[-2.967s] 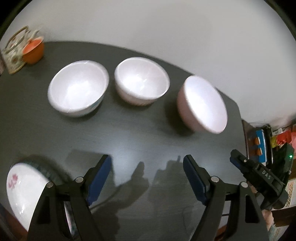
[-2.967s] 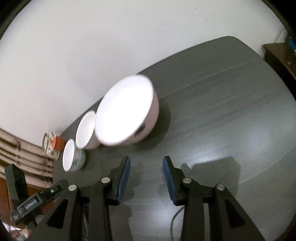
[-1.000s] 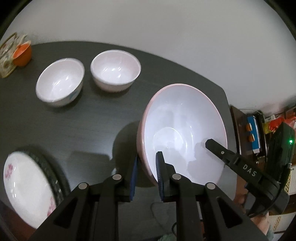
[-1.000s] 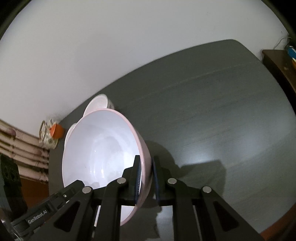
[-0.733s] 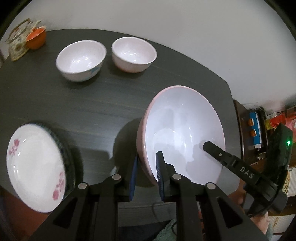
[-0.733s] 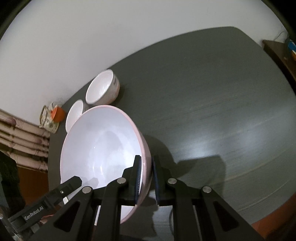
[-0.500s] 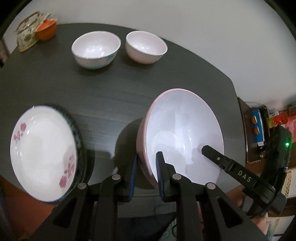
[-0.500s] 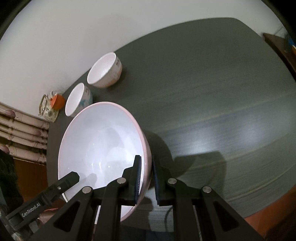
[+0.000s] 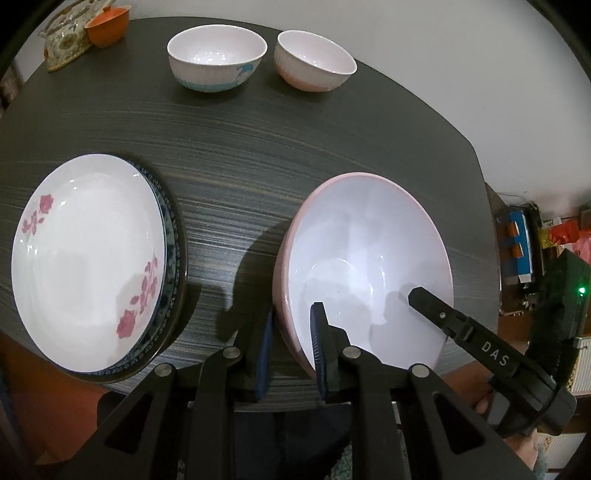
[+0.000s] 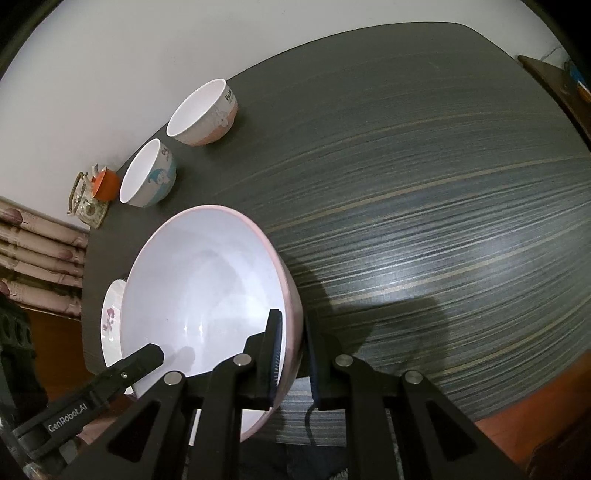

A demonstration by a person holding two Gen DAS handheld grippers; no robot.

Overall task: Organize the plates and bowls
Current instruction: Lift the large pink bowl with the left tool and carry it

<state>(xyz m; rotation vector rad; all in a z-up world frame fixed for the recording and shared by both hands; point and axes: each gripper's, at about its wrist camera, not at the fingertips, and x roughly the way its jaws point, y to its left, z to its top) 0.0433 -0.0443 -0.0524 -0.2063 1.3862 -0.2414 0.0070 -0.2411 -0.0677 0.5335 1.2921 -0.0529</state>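
Note:
A large pink bowl (image 9: 365,258) with a white inside hangs over the near edge of the dark table (image 9: 258,147). My left gripper (image 9: 291,332) is shut on its left rim and my right gripper (image 10: 293,339) is shut on its right rim (image 10: 291,314). Left of the bowl lies a white plate with red flowers (image 9: 85,258) on a dark blue-rimmed plate (image 9: 173,251). Two small bowls stand at the far edge: one with blue print (image 9: 216,59) and one with a pink base (image 9: 314,61). The right wrist view shows them as the blue-print bowl (image 10: 147,179) and pink-base bowl (image 10: 203,112).
A patterned teapot (image 9: 66,44) and an orange cup (image 9: 107,27) stand at the far left corner. Right of the table is a low stand with coloured boxes (image 9: 521,243). A wide bare stretch of table (image 10: 443,184) lies to the right of the big bowl.
Both grippers carried the big pink bowl back toward the near table edge and lower. The small bowls now lie farther away and the flowered plate has come fully into view on the left.

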